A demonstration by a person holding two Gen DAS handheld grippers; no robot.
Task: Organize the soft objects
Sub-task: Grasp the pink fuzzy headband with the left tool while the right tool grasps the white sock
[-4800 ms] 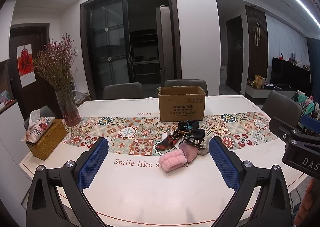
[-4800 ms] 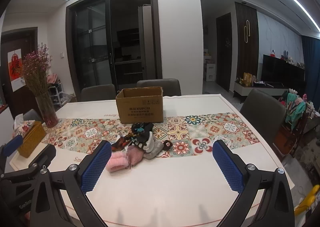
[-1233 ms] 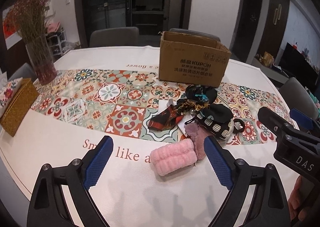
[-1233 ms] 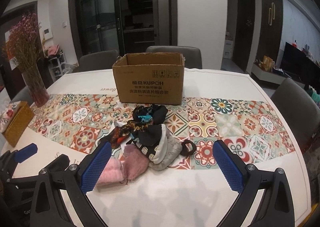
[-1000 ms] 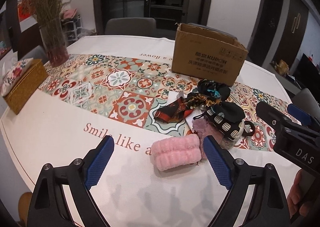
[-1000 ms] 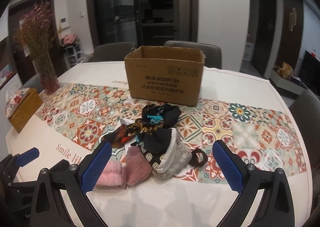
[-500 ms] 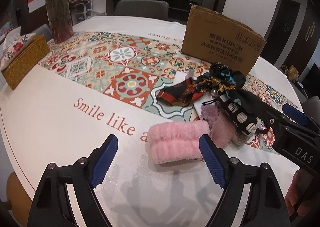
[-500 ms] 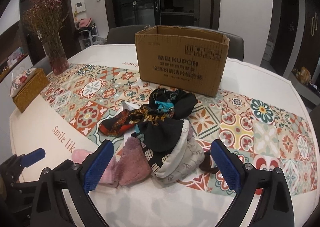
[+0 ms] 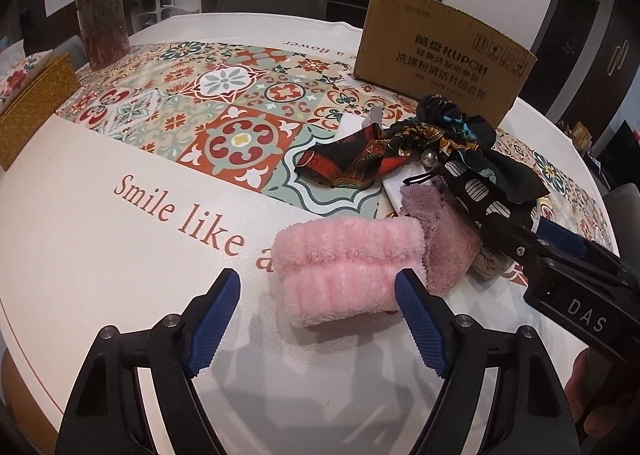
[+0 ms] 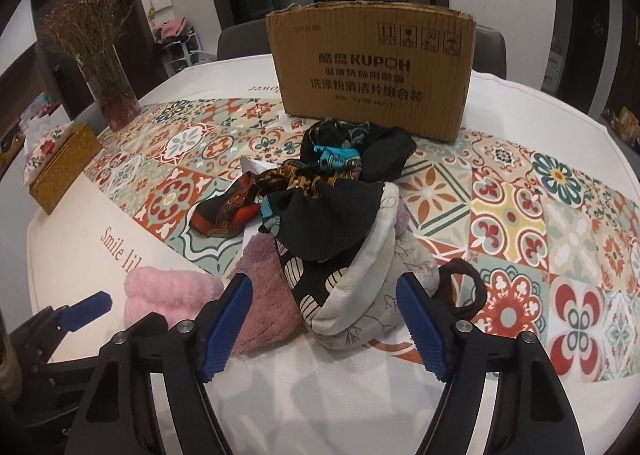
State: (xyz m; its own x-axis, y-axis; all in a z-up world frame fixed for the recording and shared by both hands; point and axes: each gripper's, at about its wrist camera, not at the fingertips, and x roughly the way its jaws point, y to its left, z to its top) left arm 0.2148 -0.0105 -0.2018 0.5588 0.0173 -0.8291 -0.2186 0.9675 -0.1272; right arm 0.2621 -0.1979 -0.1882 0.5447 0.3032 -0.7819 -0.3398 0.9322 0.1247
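Observation:
A heap of soft things lies on the table in front of a brown cardboard box (image 9: 440,67) (image 10: 372,67). A fluffy pink roll (image 9: 344,271) (image 10: 168,295) lies nearest, a mauve fluffy cloth (image 9: 444,231) (image 10: 264,291) beside it, then a black and white patterned pouch (image 10: 344,255) and dark scarves (image 9: 360,163) (image 10: 320,171). My left gripper (image 9: 318,319) is open, its fingers low on either side of the pink roll's near end. My right gripper (image 10: 324,327) is open just before the pouch and mauve cloth.
A glass vase of dried flowers (image 9: 102,23) (image 10: 112,95) and a woven tissue box (image 9: 32,107) (image 10: 60,171) stand at the table's left. A dark hair tie (image 10: 460,291) lies right of the pouch. Grey chairs stand behind the table.
Both grippers have moved forward and down toward the heap. The left now straddles the pink roll's near end, and the right is close before the pouch. Both stay open.

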